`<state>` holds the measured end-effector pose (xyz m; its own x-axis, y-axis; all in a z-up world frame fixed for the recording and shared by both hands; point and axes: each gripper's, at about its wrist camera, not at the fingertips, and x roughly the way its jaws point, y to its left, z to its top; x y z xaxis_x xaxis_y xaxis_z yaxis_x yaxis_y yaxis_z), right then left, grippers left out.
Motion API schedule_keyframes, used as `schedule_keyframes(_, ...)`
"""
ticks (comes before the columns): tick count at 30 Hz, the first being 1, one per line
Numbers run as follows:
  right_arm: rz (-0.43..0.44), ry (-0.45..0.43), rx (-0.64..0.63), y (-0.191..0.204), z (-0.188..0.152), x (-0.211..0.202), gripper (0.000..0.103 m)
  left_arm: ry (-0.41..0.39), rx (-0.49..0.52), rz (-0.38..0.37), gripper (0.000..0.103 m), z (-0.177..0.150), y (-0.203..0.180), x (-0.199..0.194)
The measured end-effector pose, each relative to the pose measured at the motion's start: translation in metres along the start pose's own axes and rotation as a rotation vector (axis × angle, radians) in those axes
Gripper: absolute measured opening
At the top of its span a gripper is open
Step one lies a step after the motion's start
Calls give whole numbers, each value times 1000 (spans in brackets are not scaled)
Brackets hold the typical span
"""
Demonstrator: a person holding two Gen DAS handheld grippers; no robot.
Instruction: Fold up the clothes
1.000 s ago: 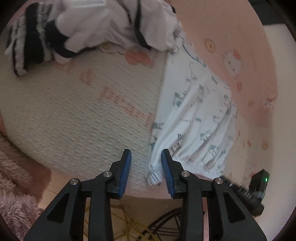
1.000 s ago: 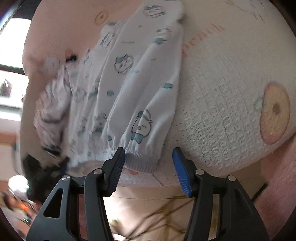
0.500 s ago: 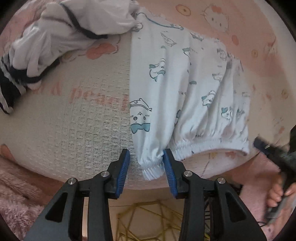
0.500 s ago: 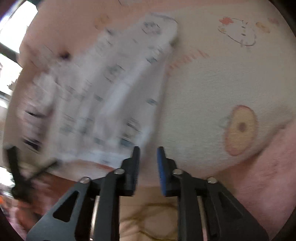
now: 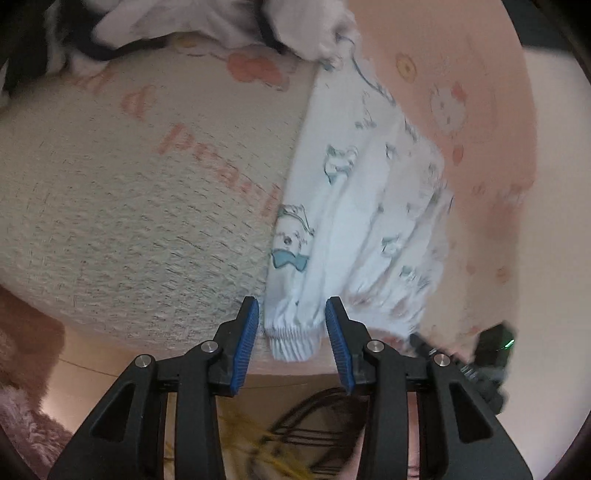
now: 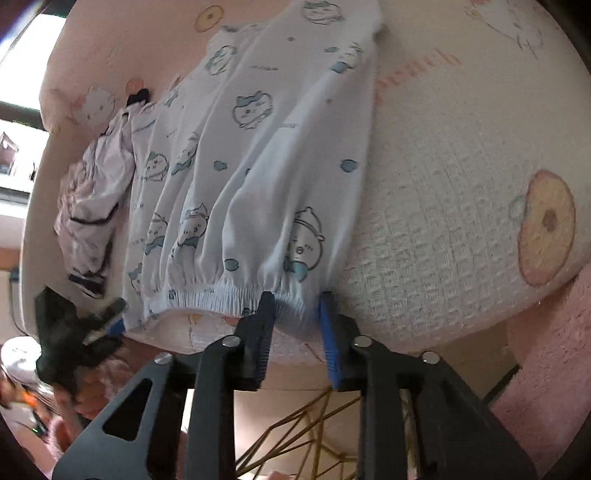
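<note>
White children's trousers with a blue cartoon print (image 5: 332, 229) lie flat on a cream blanket, their elastic hem at the near edge. They also show in the right wrist view (image 6: 255, 155). My left gripper (image 5: 290, 332) is open, its blue pads on either side of one hem cuff (image 5: 291, 336) without pinching it. My right gripper (image 6: 297, 317) is partly open, its pads on either side of the hem's right corner (image 6: 295, 306). The left gripper shows as a dark blurred shape at the hem's other end (image 6: 74, 328).
A cream waffle blanket (image 5: 129, 221) with pink lettering covers a pink cartoon-print bed (image 5: 480, 147). A pile of white and dark clothes (image 5: 221, 22) lies at the far side; a crumpled white garment (image 6: 96, 195) lies left of the trousers. Yellow wire frames (image 6: 295, 435) stand below the bed edge.
The right gripper shut almost fully half a second ago and has since opened partway around the hem's right corner. The left gripper swung about and now straddles a hem cuff, still open.
</note>
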<state>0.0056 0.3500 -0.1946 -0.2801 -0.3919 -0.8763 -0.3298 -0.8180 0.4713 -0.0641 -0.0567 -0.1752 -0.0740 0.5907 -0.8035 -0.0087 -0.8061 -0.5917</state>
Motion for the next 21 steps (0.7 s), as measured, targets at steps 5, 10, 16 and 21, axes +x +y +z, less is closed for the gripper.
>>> schedule_keyframes(5,-74,-12,-115,19,-3,1,39,-9,220,209,40,-9,-37,9)
schedule_keyframes(10,-168,-41,-244,39,-11,3,17,-58,333,284,13,-10,-59,15)
schedule_keyframes(16,-278,-128,-313,40,-12,-22,14,-105,401,159,12,-16,-75,-5)
schedule_keyframes(21,-308,-196,-162,-4,-10,-59,14,-75,508,149,7,-32,-94,5)
